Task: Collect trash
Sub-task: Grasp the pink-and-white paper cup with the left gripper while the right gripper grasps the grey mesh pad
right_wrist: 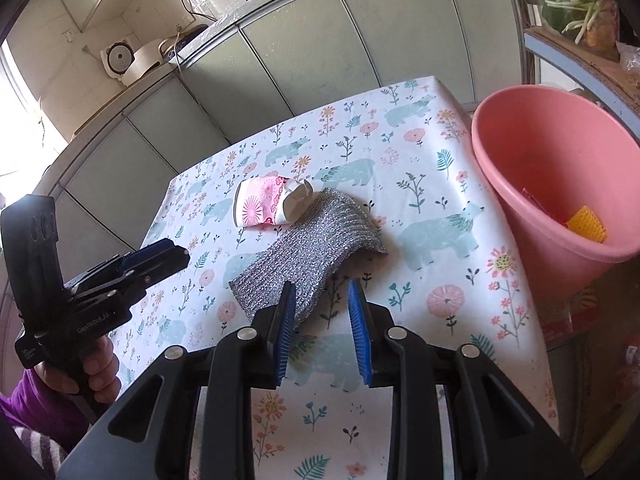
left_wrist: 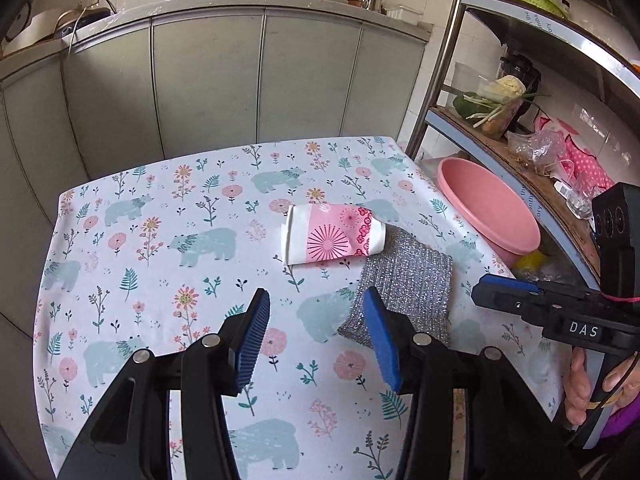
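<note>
A crushed pink-and-white paper cup (left_wrist: 334, 236) lies on its side on the table, also in the right wrist view (right_wrist: 270, 200). A silver glittery scouring cloth (left_wrist: 404, 286) lies beside it, touching the cup (right_wrist: 304, 252). My left gripper (left_wrist: 318, 322) is open and empty, hovering short of the cloth's near left corner. My right gripper (right_wrist: 320, 308) is open and empty, just before the cloth's near edge. A pink basin (right_wrist: 556, 184) stands off the table's right edge with a yellow net piece (right_wrist: 586, 224) inside.
The table has a floral bear-print cloth (left_wrist: 160, 240). A metal shelf rack (left_wrist: 520, 80) with vegetables and bags stands to the right. Grey cabinets (left_wrist: 208, 80) with woks on top stand behind. The other gripper shows in each view (left_wrist: 532, 300) (right_wrist: 120, 276).
</note>
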{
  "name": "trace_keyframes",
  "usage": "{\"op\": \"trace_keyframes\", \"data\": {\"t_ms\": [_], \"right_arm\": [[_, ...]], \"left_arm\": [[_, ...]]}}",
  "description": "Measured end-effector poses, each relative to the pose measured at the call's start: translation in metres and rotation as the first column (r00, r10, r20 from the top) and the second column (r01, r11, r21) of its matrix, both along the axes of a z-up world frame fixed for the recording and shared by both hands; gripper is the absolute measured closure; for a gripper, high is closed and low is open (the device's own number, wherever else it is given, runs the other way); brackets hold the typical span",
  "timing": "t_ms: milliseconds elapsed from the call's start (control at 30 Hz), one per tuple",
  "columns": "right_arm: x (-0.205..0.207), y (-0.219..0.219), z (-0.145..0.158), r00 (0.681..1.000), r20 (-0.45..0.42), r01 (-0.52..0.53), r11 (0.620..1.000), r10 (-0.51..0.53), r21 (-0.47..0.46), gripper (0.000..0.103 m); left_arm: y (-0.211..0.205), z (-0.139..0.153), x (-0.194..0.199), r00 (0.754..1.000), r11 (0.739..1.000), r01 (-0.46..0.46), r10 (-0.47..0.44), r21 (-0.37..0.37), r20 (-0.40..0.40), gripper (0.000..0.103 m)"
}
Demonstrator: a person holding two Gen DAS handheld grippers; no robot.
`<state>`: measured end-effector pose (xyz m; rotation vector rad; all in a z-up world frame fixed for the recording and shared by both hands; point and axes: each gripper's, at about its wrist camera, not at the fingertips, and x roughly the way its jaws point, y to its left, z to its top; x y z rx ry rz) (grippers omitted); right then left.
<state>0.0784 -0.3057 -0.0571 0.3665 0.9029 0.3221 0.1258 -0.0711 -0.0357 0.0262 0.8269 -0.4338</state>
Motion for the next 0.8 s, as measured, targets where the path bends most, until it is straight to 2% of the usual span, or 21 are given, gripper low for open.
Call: {"op": "trace_keyframes", "data": {"t_ms": [133, 300, 467, 600, 700, 800], "right_arm": [[0.009, 0.005, -0.007, 0.999, -0.033, -0.007, 1.000, 0.008, 0.025, 0.073], [0.016, 0.010, -0.010, 0.998, -0.048, -0.026, 0.999, 0.027, 0.032, 0.072], [0.023, 0.009, -0.014, 0.997, -0.066, -0.026, 0.999, 0.029, 0.039, 0.072], [0.027, 0.004, -0.020, 0.996, -0.086, -0.017, 0.997, 0.023, 0.071, 0.072], [0.031, 0.003, -0.020, 0.996, -0.085, -0.014, 0.997, 0.020, 0.075, 0.072], [0.036, 0.001, -0.019, 0.997, -0.077, -0.007, 0.998, 0.012, 0.068, 0.072]], "left_arm": [[0.005, -0.001, 0.016, 1.000, 1.000, 0.001, -0.001, -0.003, -0.018, 0.054], [0.005, -0.011, 0.048, 0.997, 0.998, -0.005, 0.001, -0.058, -0.074, 0.054], [-0.005, -0.024, 0.077, 0.995, 0.999, 0.009, -0.014, -0.050, -0.099, 0.054], [-0.007, -0.034, 0.094, 0.990, 0.995, 0.017, -0.030, -0.101, -0.137, 0.054], [-0.008, -0.036, 0.094, 0.987, 0.987, 0.028, -0.053, -0.157, -0.153, 0.054], [-0.015, -0.031, 0.081, 0.985, 0.982, 0.074, -0.099, -0.174, -0.139, 0.055]]}}
